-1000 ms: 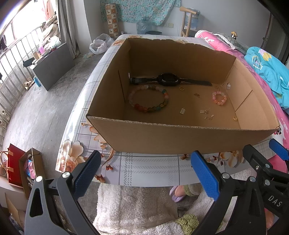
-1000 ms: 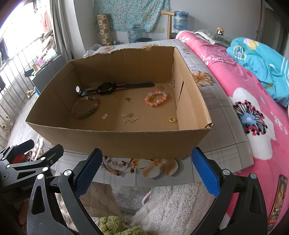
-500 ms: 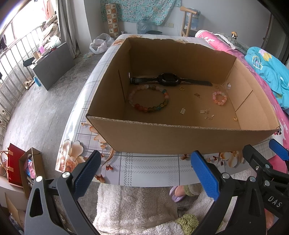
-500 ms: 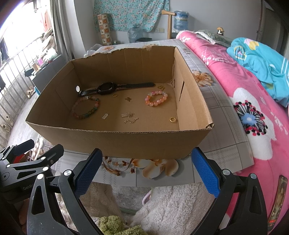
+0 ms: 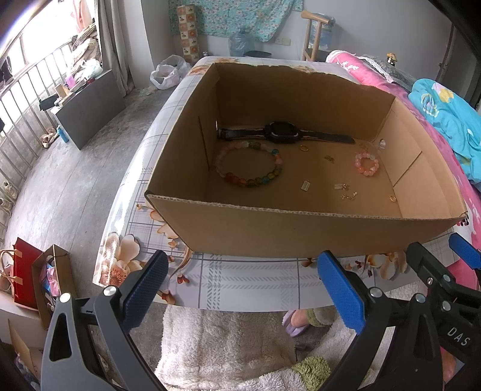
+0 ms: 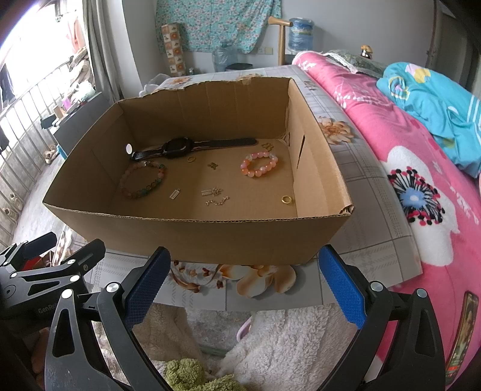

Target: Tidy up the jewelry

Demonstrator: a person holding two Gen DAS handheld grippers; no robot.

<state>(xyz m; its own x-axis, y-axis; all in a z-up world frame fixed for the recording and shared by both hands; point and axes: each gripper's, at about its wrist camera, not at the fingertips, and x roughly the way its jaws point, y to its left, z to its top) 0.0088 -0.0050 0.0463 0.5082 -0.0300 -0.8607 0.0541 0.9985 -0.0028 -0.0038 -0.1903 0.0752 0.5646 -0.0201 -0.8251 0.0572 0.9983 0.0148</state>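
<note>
Both tools, left [image 5: 240,288] and right [image 6: 243,285], are gaping empty before the cardboard box [image 5: 300,228]; reaching inside for jewelry likely comes next.

Cardboard box [image 5: 300,231], centre of both views: plain brown, corrugated edge paler. Inside it, smartwatch [image 6: 180,148]: black. Large bead bracelet [image 5: 249,168], left of the box floor: mixed pink, green, amber and blue beads. Small bead bracelet [image 6: 259,164], right of centre: pink and orange. Ring [image 6: 287,199], lower right of the floor: gold. Tablecloth [image 5: 240,285]: grey-white plaid with orange-brown flowers. Bedspread [image 6: 405,168], right edge: hot pink with white, black and blue blossoms. Blanket [image 6: 436,102], upper right: turquoise with yellow shapes. Gripper pads [image 6: 341,290], lower frame: blue on black arms. Wall cloth [image 6: 222,22], top centre: teal floral.
</note>
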